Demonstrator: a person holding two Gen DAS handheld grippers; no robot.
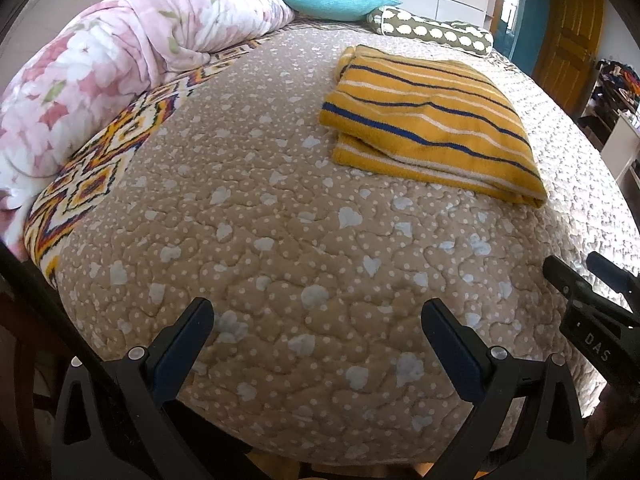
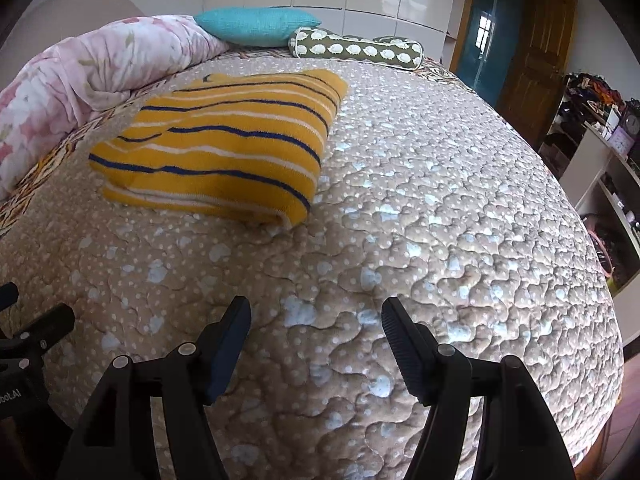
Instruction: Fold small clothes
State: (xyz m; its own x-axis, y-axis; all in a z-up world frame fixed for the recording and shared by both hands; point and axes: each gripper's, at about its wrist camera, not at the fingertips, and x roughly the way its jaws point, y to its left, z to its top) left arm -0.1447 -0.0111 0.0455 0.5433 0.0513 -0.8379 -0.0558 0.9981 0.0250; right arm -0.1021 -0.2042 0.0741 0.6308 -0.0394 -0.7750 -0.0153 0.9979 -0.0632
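We hold our left gripper (image 1: pixel 318 312) and right gripper (image 2: pixel 316 312) wide apart, empty, near the folded striped garment (image 1: pixel 430 120) on the quilt (image 1: pixel 280 220).

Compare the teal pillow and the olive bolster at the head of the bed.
The teal pillow is plain and flat-cushioned; the olive bolster is patterned with white shapes and roll-shaped. The pillow leans against the floral duvet; the bolster lies to its right. Both sit beyond the striped garment.
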